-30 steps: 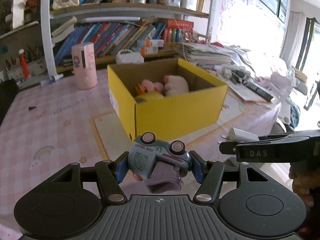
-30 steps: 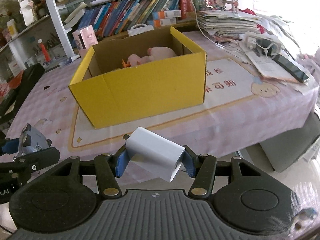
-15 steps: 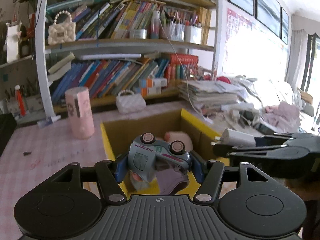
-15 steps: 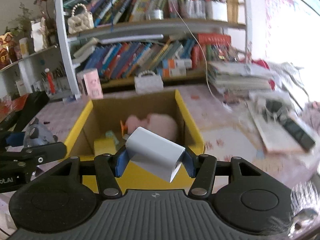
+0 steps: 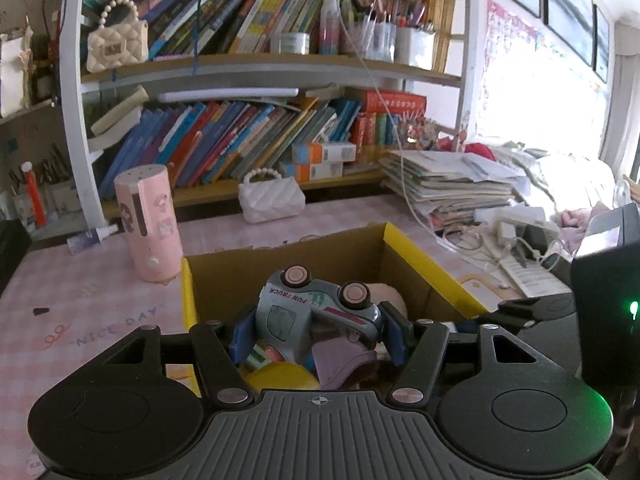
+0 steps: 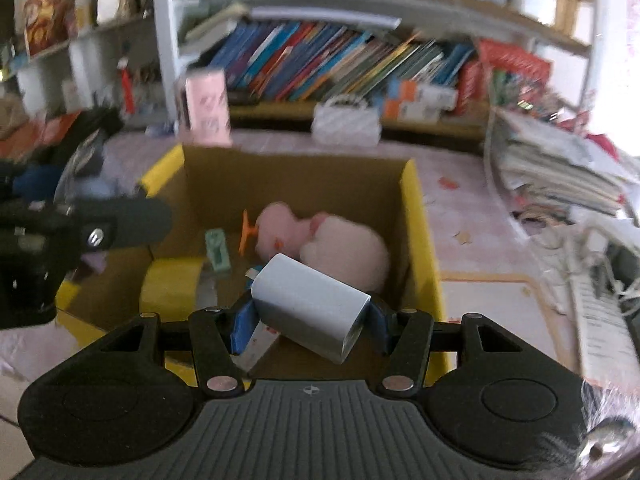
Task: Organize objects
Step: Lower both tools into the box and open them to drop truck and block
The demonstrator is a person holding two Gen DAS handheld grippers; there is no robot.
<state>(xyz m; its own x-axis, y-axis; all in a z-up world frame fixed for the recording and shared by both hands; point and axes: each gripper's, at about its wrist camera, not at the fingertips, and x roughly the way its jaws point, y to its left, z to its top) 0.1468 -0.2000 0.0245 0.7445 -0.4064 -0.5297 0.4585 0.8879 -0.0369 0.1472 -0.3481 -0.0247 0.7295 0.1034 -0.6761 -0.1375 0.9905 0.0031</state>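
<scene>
My left gripper (image 5: 316,336) is shut on a grey-blue toy truck (image 5: 312,316), held wheels-up over the near edge of the open yellow cardboard box (image 5: 424,256). My right gripper (image 6: 306,322) is shut on a white charger block (image 6: 310,306), tilted, above the inside of the same box (image 6: 416,216). In the box lie a pink plush toy (image 6: 320,240), a yellow item (image 6: 172,284), a small green piece (image 6: 218,250) and an orange clip (image 6: 245,232). The left gripper (image 6: 80,228) shows blurred at the left of the right wrist view.
The box stands on a pink checked tablecloth (image 5: 80,300). Behind it are a pink cylinder (image 5: 146,220), a white quilted purse (image 5: 272,200) and a packed bookshelf (image 5: 240,136). A pile of papers (image 5: 452,188) and cables (image 5: 512,236) crowd the right side.
Both grippers moved forward from the table's front edge to over the box, still gripping the truck and the charger. The right gripper rolled, tilting the charger.
</scene>
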